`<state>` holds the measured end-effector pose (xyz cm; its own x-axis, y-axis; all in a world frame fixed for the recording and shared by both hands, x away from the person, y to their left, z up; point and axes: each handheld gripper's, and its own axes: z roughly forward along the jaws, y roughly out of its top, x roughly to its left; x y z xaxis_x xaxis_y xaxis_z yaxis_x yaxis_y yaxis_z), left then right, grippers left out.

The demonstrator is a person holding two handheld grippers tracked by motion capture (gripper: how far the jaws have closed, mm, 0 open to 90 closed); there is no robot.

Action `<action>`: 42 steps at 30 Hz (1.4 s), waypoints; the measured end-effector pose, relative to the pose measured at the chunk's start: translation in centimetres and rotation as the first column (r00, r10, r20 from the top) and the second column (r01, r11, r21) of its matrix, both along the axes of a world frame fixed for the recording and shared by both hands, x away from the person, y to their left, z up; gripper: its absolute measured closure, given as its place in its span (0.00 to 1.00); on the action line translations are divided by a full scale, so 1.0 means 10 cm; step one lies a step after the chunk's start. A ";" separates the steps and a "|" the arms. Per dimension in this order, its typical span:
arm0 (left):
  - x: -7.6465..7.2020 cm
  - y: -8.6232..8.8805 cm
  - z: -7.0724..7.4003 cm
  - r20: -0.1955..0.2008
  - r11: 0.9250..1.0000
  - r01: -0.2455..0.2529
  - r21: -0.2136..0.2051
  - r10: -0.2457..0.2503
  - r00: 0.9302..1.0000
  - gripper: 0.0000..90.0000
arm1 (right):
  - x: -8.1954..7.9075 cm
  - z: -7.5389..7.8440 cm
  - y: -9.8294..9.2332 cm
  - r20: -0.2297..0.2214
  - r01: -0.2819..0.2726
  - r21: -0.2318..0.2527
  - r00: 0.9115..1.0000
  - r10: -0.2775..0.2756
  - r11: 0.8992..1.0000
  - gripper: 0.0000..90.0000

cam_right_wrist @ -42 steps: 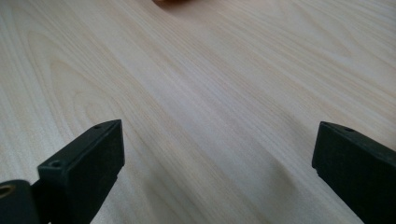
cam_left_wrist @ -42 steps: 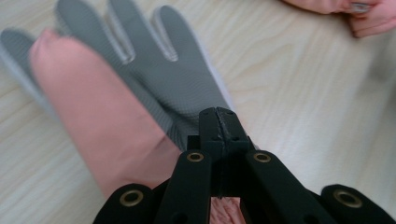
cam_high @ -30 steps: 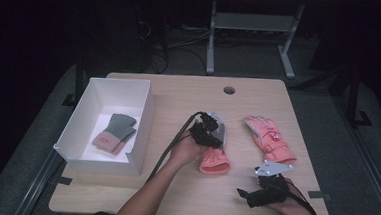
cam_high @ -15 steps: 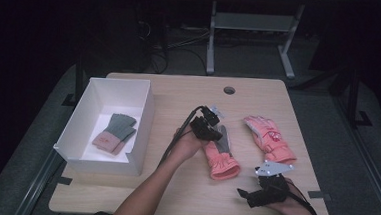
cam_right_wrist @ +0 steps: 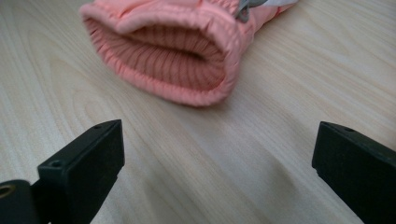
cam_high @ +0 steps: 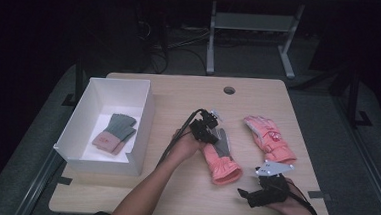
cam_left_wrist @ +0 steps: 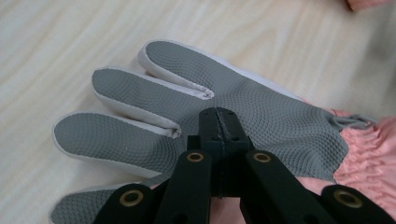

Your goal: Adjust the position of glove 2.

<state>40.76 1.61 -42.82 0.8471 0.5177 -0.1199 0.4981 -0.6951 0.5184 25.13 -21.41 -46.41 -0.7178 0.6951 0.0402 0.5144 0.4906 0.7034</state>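
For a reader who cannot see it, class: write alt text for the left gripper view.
The left claw, jaws shut, pinches the grey textured palm of a pink glove lying palm-up on a light wooden table. Three grey glove fingers spread toward the left; the pink gathered cuff sits at the right edge.

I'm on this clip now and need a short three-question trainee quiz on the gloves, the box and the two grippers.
1. True or false: the left gripper is shut on the pink fabric glove with the grey textured palm.
2. What lies inside the white rectangular cardboard box?
A. a pink and grey glove
B. a pair of scissors
C. a blue cup
3. Fill in: the right gripper has its fingers ___ and faces the glove's ribbed pink cuff.

Key:
1. True; the closed tips pinch the palm fabric.
2. A; the small pink and grey glove.
3. open; spread wide apart, with bare light wooden table between them.
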 end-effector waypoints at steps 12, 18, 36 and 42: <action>-0.42 0.14 0.00 -0.012 0.999 0.006 -0.032 -0.007 1.000 1.00 | -0.02 0.00 0.01 -0.011 -0.010 0.008 1.000 0.011 1.000 0.02; -0.46 0.21 0.07 -0.008 0.995 0.024 -0.095 -0.025 1.000 1.00 | -0.02 0.00 0.01 -0.010 -0.014 0.000 1.000 0.014 1.000 0.02; -1.00 0.93 0.18 0.063 0.987 -0.023 -0.156 0.033 0.997 0.59 | -0.11 0.22 -0.04 -0.115 -0.096 0.067 0.988 0.103 0.993 0.88; -1.19 1.10 -0.01 0.082 0.989 -0.009 -0.146 0.021 0.996 0.39 | -0.15 0.21 0.02 -0.118 -0.173 0.059 0.977 0.179 0.983 1.00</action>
